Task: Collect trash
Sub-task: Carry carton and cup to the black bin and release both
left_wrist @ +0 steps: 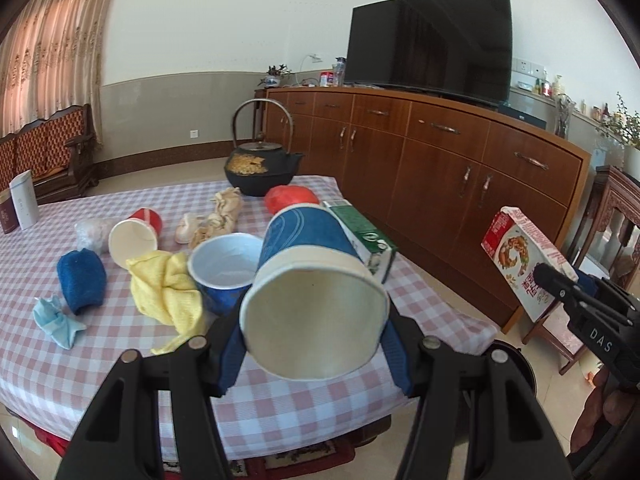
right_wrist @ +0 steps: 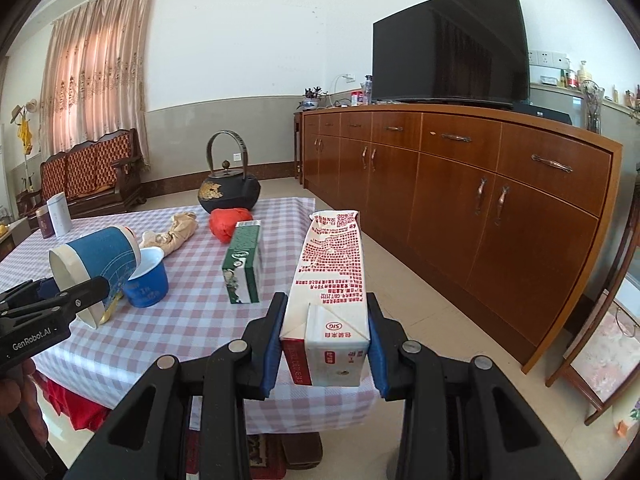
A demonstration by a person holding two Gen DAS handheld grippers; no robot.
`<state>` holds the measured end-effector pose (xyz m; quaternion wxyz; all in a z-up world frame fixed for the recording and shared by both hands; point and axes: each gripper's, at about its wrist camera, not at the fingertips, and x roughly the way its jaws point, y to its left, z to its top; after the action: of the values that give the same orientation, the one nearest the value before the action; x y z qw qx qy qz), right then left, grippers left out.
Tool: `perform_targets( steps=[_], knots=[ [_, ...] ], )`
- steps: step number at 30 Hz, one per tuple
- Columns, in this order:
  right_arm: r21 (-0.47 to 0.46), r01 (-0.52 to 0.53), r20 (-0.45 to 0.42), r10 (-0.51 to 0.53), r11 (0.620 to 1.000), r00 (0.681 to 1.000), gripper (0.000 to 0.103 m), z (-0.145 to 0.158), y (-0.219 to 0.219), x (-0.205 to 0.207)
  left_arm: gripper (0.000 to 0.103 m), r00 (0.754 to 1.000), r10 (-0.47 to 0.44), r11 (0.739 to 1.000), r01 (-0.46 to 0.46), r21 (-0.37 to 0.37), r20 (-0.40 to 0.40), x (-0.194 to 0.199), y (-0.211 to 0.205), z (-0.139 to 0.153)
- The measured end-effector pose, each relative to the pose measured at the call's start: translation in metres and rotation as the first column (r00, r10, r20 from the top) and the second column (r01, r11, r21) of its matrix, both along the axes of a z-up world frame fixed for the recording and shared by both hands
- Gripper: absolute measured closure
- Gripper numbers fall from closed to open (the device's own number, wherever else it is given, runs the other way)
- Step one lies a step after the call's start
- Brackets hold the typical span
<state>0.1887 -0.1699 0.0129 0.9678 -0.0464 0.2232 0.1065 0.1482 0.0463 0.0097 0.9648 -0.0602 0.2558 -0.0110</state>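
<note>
My left gripper (left_wrist: 314, 354) is shut on a blue paper cup (left_wrist: 308, 276) held on its side, base toward the camera, above the checked table (left_wrist: 80, 364). The same cup (right_wrist: 96, 268) and left gripper (right_wrist: 86, 294) show at the left of the right wrist view. My right gripper (right_wrist: 324, 344) is shut on a white and red milk carton (right_wrist: 330, 292), lifted past the table's right edge; the carton (left_wrist: 520, 256) also appears in the left wrist view. On the table lie a green carton (right_wrist: 242, 266), a blue tub (left_wrist: 224, 268), a red cup (left_wrist: 136, 236), crumpled paper (left_wrist: 216, 220) and a red wad (left_wrist: 290, 198).
A black iron teapot (left_wrist: 260, 168) stands at the table's far edge. A yellow cloth (left_wrist: 166, 292), blue sponge (left_wrist: 80, 280) and light blue mask (left_wrist: 54, 320) lie at the left. A long wooden sideboard (right_wrist: 480, 184) with a TV runs along the right wall. A small side table (right_wrist: 600, 344) stands at the right.
</note>
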Motion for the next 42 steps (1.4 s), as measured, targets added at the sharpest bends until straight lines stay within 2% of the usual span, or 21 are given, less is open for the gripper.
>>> perform_targets(
  steps=[10,21,31,35,38,42],
  knots=[
    [-0.012,0.146,-0.017,-0.146,0.989,0.989,0.064,-0.005,-0.072,-0.018,0.043,0.982,-0.184,0.983,0.185,0.011,-0.027,0.017,-0.077,-0.007],
    [-0.005,0.276,-0.072,-0.276,0.961,0.959,0.064,-0.031,-0.158,-0.03,0.043,0.926,-0.369,0.927,0.373,0.031,-0.082,0.031,-0.169,-0.029],
    [-0.049,0.285,-0.178,-0.289,0.957,0.941,0.064,-0.08,-0.207,-0.028,0.043,0.866,-0.472,0.877,0.481,0.015,-0.167,0.04,-0.232,-0.071],
    [-0.042,0.287,-0.238,-0.289,0.957,0.927,0.064,-0.103,-0.222,-0.022,0.043,0.845,-0.494,0.862,0.506,0.007,-0.205,0.045,-0.249,-0.092],
    [-0.052,0.277,-0.292,-0.28,0.959,0.914,0.064,-0.126,-0.233,-0.012,0.043,0.82,-0.515,0.845,0.534,0.01,-0.248,0.049,-0.261,-0.113],
    [-0.056,0.272,-0.353,-0.274,0.961,0.895,0.064,-0.151,-0.247,0.0,0.042,0.799,-0.522,0.837,0.547,0.0,-0.298,0.054,-0.272,-0.132]
  ],
)
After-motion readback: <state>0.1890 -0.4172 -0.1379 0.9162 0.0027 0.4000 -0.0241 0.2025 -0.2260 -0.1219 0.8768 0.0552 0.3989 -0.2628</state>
